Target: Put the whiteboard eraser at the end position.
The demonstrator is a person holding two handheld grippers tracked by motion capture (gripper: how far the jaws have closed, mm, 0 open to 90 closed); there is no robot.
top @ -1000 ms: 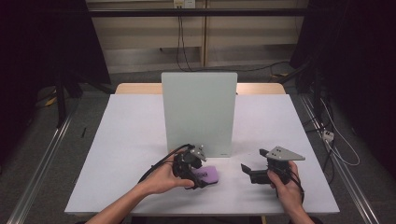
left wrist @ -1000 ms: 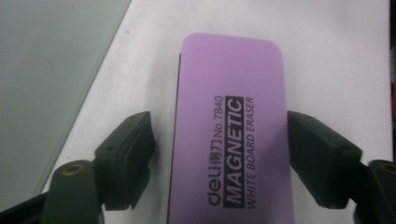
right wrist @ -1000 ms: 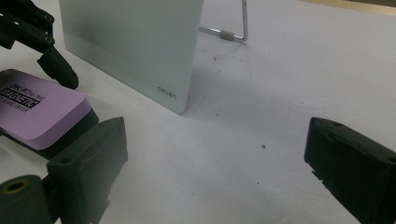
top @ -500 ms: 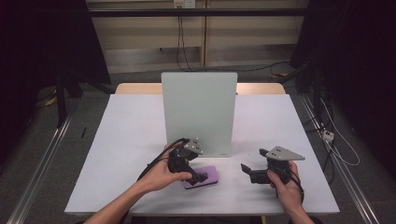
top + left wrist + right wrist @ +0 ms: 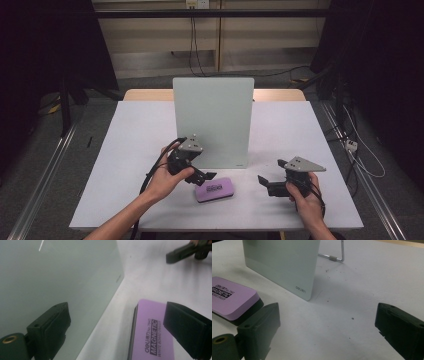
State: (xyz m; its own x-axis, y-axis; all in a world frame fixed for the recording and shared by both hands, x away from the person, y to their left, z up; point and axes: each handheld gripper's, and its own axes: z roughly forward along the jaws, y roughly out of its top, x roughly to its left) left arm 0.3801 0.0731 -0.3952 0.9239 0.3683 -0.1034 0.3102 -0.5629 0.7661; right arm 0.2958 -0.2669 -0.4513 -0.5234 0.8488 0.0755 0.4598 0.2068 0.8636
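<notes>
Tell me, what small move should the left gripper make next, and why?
Probably shift sideways to straddle the purple eraser. The left gripper is open, but one jaw hangs over the eraser's top, the other beside the upright board, so closing now would likely miss.

A white table (image 5: 125, 150) stands on grey floor (image 5: 40, 165). Beyond the table, a pale wall (image 5: 150, 45) carries dangling cables (image 5: 194, 45); darkness flanks the table.
</notes>
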